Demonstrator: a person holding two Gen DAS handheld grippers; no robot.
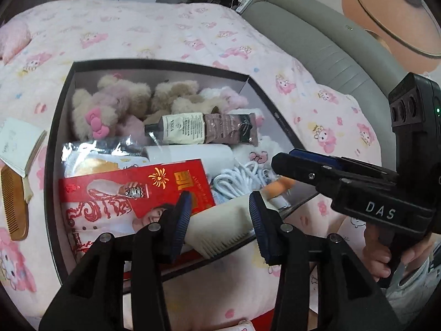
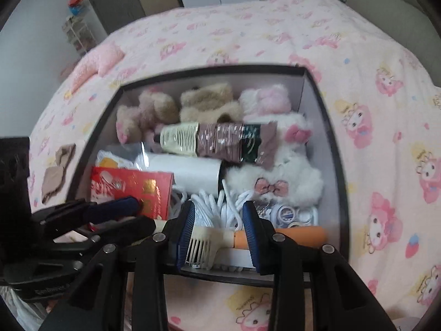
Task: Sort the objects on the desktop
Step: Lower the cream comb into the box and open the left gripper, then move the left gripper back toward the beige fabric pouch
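Bedspread (image 1: 193, 35) below, comb (image 1: 220, 229) lies between left fingers (image 1: 183, 220).

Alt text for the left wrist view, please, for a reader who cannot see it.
The open left claw hovers over a cream comb at the near edge of a dark box packed with plush toys, tubes, a white cable and a red packet. The box sits on a pink cartoon-print blanket; the right claw reaches in from the right.

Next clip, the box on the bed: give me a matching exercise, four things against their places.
Things:
1. wooden comb
2. red packet
3. cream comb
4. plush toys

Places:
A. at the box's far end
B. on the blanket, outside the box
C. at the box's near edge, between the left gripper's open jaws
D. flat inside the box, near-left corner

Pairs: 1-B, 2-D, 3-C, 4-A
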